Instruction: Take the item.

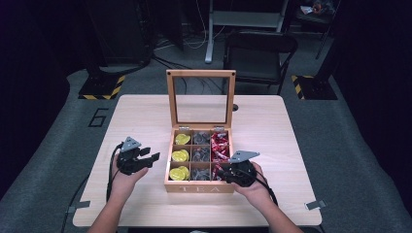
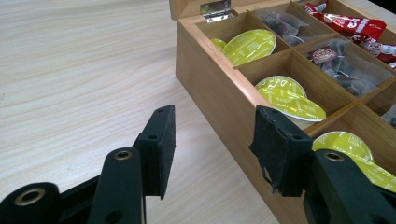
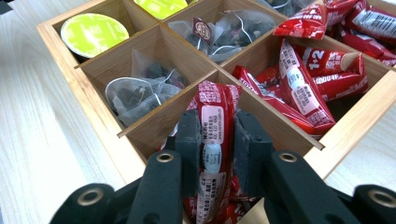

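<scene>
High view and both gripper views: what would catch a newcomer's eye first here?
The wooden tea box at the table's middle, its glass lid standing upright. Inside, yellow capsules fill the left column, clear tea bags the middle and red sachets the right. The right gripper is clamped on one red sachet at the near right compartment, while the left gripper waits open beside the box.

Light falls from overhead onto the pale table (image 1: 145,116), which shows bright while the room around it sinks into near-black. The high view is soft and grainy. Both gripper views are sharper, with mild glare on the red packets (image 3: 308,88)
</scene>
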The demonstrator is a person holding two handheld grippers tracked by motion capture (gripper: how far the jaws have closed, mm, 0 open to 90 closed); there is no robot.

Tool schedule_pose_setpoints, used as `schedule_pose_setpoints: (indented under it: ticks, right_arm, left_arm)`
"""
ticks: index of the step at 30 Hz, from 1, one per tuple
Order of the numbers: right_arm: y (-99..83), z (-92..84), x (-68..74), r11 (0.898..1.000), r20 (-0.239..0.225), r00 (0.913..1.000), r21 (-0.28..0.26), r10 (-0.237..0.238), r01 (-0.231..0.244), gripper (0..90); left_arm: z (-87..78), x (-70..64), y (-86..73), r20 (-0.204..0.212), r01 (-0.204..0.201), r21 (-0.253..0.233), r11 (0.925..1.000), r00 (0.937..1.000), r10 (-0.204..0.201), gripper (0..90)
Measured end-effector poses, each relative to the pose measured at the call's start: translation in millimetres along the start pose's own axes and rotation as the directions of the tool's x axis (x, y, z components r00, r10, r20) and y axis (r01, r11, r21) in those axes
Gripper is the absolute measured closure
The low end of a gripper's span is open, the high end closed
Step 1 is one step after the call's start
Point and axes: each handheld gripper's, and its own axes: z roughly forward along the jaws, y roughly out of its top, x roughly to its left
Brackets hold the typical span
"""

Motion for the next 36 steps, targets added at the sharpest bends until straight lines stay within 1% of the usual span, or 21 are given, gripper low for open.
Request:
schedule_pose_setpoints:
  ticks: [3, 5, 7, 9, 12, 17, 19, 21, 22, 26, 30, 31, 33, 34, 36]
  right_arm:
    - [0.5, -1.1, 2.2, 1.000, 0.012, 0.9996, -0.012, -0.024, 0.024, 74.4]
    - [1.5, -1.7, 2.3, 0.999, 0.010, 0.9992, -0.016, -0.039, 0.039, 75.4]
    - [2.6, -2.2, 2.8, 0.999, 0.010, 0.9994, -0.010, -0.034, 0.034, 75.7]
    - [3.9, -2.8, 2.2, 0.999, 0.010, 0.9990, -0.019, -0.043, 0.043, 75.9]
    - [5.8, -6.0, 2.1, 0.998, 0.015, 0.9989, -0.035, -0.044, 0.045, 76.2]
    - [9.0, -13.2, -0.6, 0.997, 0.017, 0.9993, -0.065, -0.034, 0.035, 76.3]
    - [9.8, -14.7, -1.5, 0.997, 0.018, 0.9996, -0.071, -0.023, 0.024, 76.3]
    - [11.1, -15.6, -3.6, 0.997, 0.016, 0.9992, -0.073, -0.036, 0.037, 76.3]
    - [12.0, -16.3, -3.3, 0.997, 0.018, 0.9996, -0.078, -0.024, 0.025, 76.3]
    - [15.8, -21.3, -4.5, 0.995, 0.020, 0.9994, -0.095, -0.029, 0.031, 76.3]
    - [18.1, -27.5, -5.8, 0.993, 0.031, 0.9992, -0.118, -0.026, 0.029, 76.3]
    - [18.6, -29.6, -5.9, 0.992, 0.037, 0.9992, -0.123, -0.017, 0.021, 76.3]
    - [19.6, -33.2, -7.5, 0.990, 0.045, 0.9989, -0.140, -0.012, 0.019, 76.2]
    - [19.8, -35.3, -8.0, 0.989, 0.047, 0.9989, -0.144, -0.003, 0.010, 76.2]
    - [20.5, -38.2, -9.9, 0.988, 0.052, 0.9987, -0.156, -0.001, 0.009, 76.2]
  left_arm:
    - [0.1, 0.0, -0.1, 0.000, 0.002, -0.001, 1.0000, 1.0000, -0.002, 49.1]
    - [0.0, 0.0, -0.1, 0.000, 0.002, -0.001, 1.0000, 1.0000, -0.002, 49.1]
    - [0.1, 0.0, -0.1, 0.000, 0.002, -0.001, 1.0000, 1.0000, -0.002, 49.1]
    - [0.0, 0.0, -0.1, 0.000, 0.002, -0.001, 1.0000, 1.0000, -0.002, 49.1]
    - [0.1, 0.0, -0.1, -0.001, 0.005, -0.001, 1.0000, 1.0000, -0.005, 49.1]
    - [0.1, 0.0, -0.1, -0.001, 0.005, -0.002, 1.0000, 1.0000, -0.005, 49.1]
    - [0.2, 0.0, -0.1, -0.001, 0.007, -0.002, 1.0000, 1.0000, -0.007, 49.1]
    - [0.3, -0.1, -0.2, -0.002, 0.009, -0.001, 1.0000, 1.0000, -0.009, 49.0]
    - [0.4, 0.1, -0.2, -0.001, 0.006, 0.000, 1.0000, 1.0000, -0.006, 49.1]
    - [0.5, 0.3, -0.2, -0.001, 0.006, 0.001, 1.0000, 1.0000, -0.006, 49.1]
    - [0.3, 0.6, -0.4, -0.006, 0.004, 0.000, 1.0000, 1.0000, -0.004, 49.1]
    - [0.1, 1.0, -0.3, -0.006, -0.001, -0.001, 1.0000, 1.0000, 0.001, 49.0]
    - [0.2, 0.6, -0.5, -0.005, 0.006, -0.004, 1.0000, 1.0000, -0.006, 49.0]
    - [0.2, 0.6, -0.5, -0.005, 0.005, -0.003, 1.0000, 1.0000, -0.005, 49.1]
    - [0.1, 0.5, -0.4, -0.005, 0.005, -0.001, 1.0000, 1.0000, -0.005, 49.0]
